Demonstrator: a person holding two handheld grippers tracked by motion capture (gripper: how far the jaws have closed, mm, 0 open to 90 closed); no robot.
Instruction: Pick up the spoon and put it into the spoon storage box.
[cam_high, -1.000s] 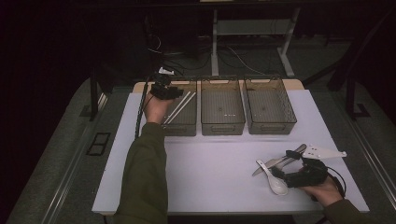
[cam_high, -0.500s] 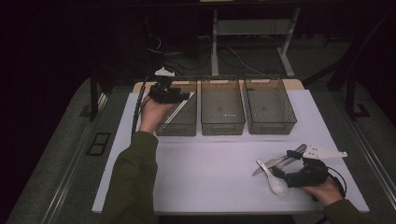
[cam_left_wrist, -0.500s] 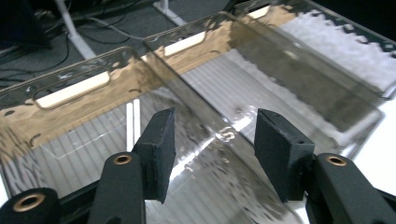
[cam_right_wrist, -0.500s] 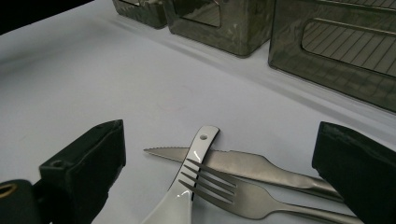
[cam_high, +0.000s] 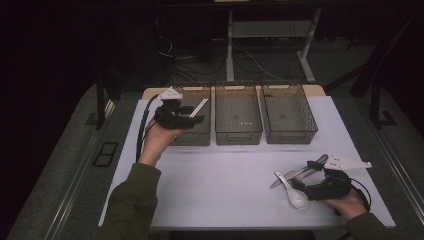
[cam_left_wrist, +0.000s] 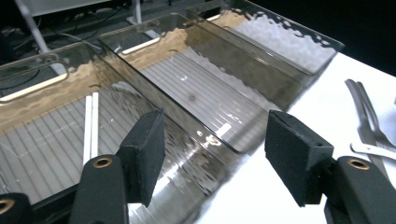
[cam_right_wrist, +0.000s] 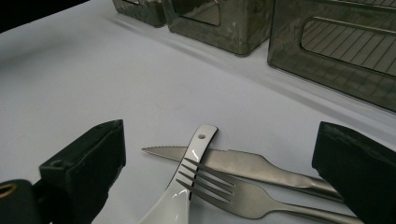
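In the high view the left gripper (cam_high: 192, 116) is held up in the upper left of the frame, over the near end of the left bin (cam_high: 197, 134), the first of three clear bins set in a row along the far edge of the white table (cam_high: 220, 175). Its jaws have just been opening, and in the left gripper view they stand well apart with nothing between them; below them lie the ribbed floors of the bins. A pair of white chopsticks (cam_left_wrist: 90, 128) lies flat on the floor of the left bin, at the left of that view, side by side and touching. The middle bin (cam_high: 238, 131) and the right bin (cam_high: 290, 132) sit just beside each other to the right.

In the lower right of the high view the right gripper (cam_high: 300, 181) rests low at the table, held by a hand at the bottom edge. Its jaws are spread wide and grip nothing. Seen from the right gripper view, a white spoon (cam_right_wrist: 184, 186), a fork (cam_right_wrist: 224, 189) and a knife (cam_right_wrist: 233, 162) lie on the table in the gap between the two jaws, near the bottom centre of the frame. The fork's prongs rest across the spoon's handle, and the knife's toothed blade passes under the spoon's handle, pointing to the left. None of the three touches either jaw
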